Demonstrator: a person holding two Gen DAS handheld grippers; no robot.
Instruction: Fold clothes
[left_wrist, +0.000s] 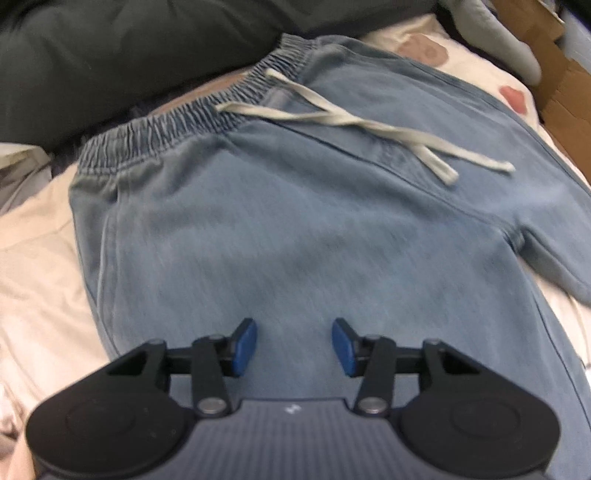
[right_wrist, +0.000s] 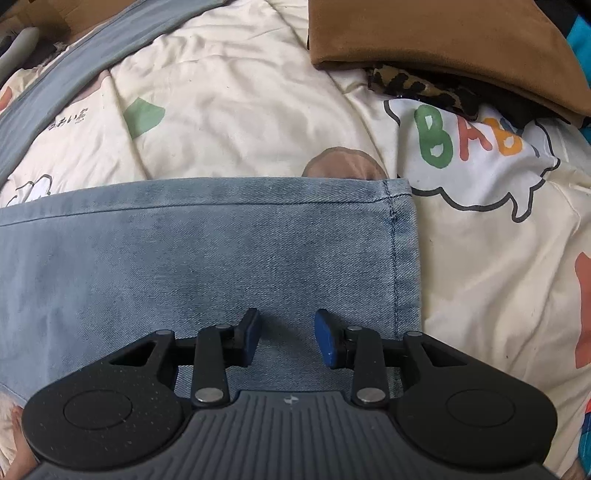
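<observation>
Light blue denim trousers lie spread on the bed, their elastic waistband at the far side with a white drawstring crossed over the front. My left gripper hovers over the upper leg area, open, with only flat cloth under the gap. In the right wrist view the hem end of a trouser leg lies flat, its stitched edge on the right. My right gripper is above that cloth near the hem, open, its blue pads apart and gripping nothing.
A cream printed bedsheet covers the bed. A dark pillow or garment lies beyond the waistband. A folded brown garment over a leopard-print piece sits at the far right. Cardboard borders the bed.
</observation>
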